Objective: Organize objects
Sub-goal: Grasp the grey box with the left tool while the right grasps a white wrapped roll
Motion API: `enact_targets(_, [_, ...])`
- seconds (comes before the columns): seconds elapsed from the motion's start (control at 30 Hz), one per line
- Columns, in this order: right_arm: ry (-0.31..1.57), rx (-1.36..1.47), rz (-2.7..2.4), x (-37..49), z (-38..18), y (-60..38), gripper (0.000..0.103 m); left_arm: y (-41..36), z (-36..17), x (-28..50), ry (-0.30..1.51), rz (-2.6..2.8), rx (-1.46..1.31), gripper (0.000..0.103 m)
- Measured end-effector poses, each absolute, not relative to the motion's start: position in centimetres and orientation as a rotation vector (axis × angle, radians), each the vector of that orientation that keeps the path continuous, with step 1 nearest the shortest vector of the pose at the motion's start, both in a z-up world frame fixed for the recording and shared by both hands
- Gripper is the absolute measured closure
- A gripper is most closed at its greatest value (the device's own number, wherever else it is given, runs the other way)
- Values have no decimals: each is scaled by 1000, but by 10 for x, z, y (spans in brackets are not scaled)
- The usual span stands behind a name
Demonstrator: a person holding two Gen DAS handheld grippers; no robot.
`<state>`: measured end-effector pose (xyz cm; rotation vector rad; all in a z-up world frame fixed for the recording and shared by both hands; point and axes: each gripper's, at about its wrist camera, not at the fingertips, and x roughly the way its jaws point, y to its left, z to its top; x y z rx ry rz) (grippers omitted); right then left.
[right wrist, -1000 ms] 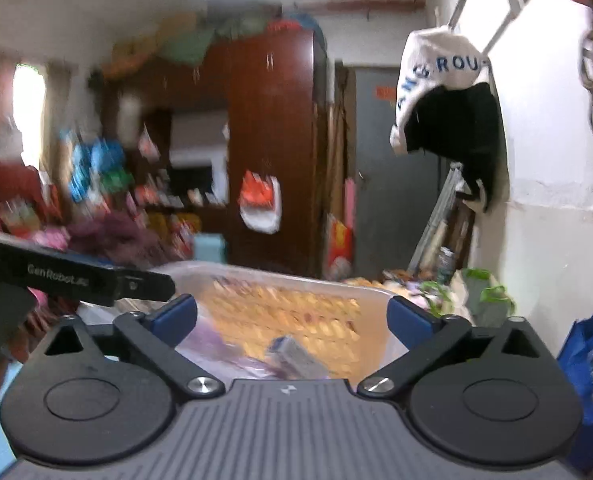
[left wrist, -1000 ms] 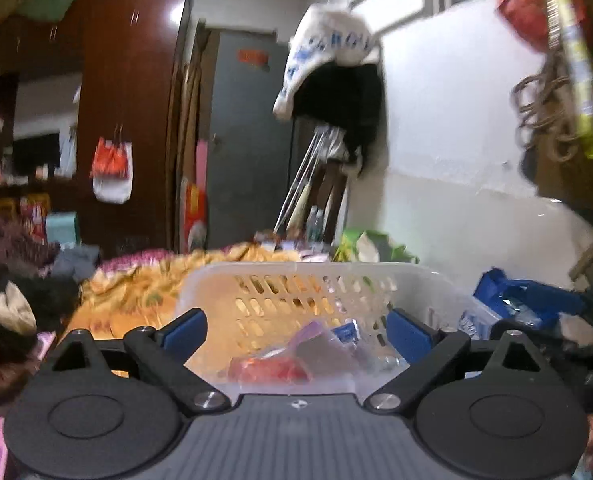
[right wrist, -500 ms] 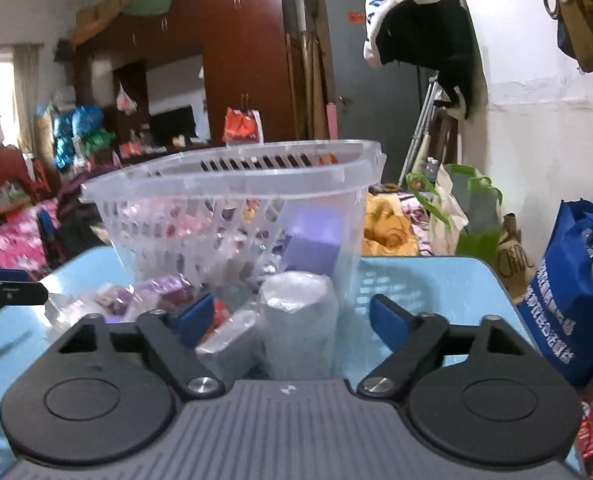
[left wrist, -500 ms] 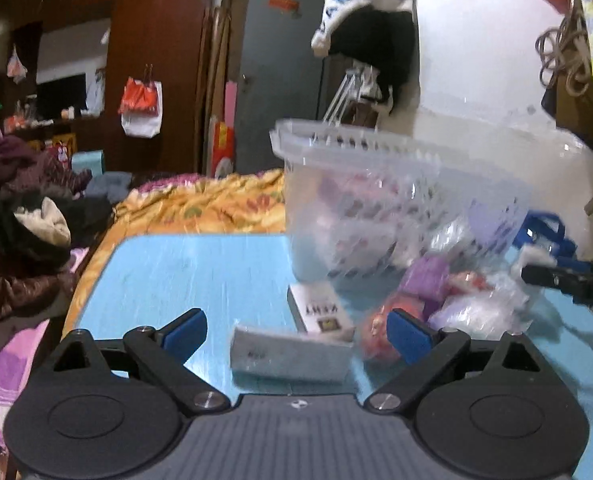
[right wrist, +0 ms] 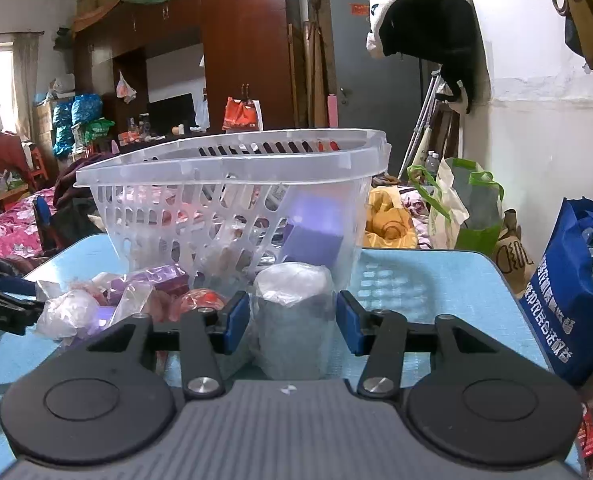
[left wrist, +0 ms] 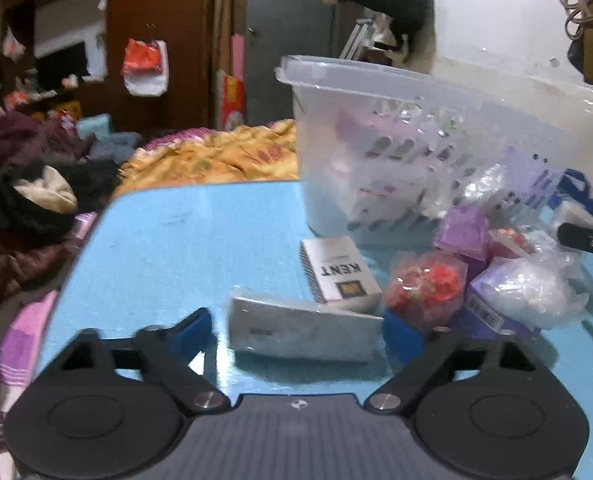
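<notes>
A clear plastic basket (left wrist: 396, 120) (right wrist: 232, 168) stands tilted on the blue table (left wrist: 184, 240), with several items inside. My left gripper (left wrist: 296, 332) is open around a flat grey box (left wrist: 300, 330) lying on the table. A white KENT carton (left wrist: 338, 276), a red wrapped packet (left wrist: 424, 288) and purple wrapped boxes (left wrist: 508, 292) lie beside it. My right gripper (right wrist: 292, 320) is open, its pads on either side of a plastic-wrapped grey roll (right wrist: 292, 316) that stands in front of the basket.
Loose wrapped packets (right wrist: 96, 304) lie left of the roll. A blue bag (right wrist: 576, 292) stands off the table's right edge, green bags (right wrist: 468, 208) behind. A bed with clothes (left wrist: 36, 200) lies to the left. The left gripper shows at the left edge of the right wrist view (right wrist: 0, 308).
Both grippers dropped from above the basket to table level. The left moved in around the grey box; the right narrowed around the wrapped roll.
</notes>
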<state>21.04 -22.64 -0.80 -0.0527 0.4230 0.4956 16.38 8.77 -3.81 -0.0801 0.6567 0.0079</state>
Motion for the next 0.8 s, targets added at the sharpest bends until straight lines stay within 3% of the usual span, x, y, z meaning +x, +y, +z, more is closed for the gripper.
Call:
enact_targets(0.57, [261, -37, 513, 189, -1, -230, 52, 104, -12, 107, 211, -15, -200, 21])
enact_targets(0.8, [252, -38, 513, 189, 0, -227, 53, 107, -11, 110, 185, -12, -228, 21])
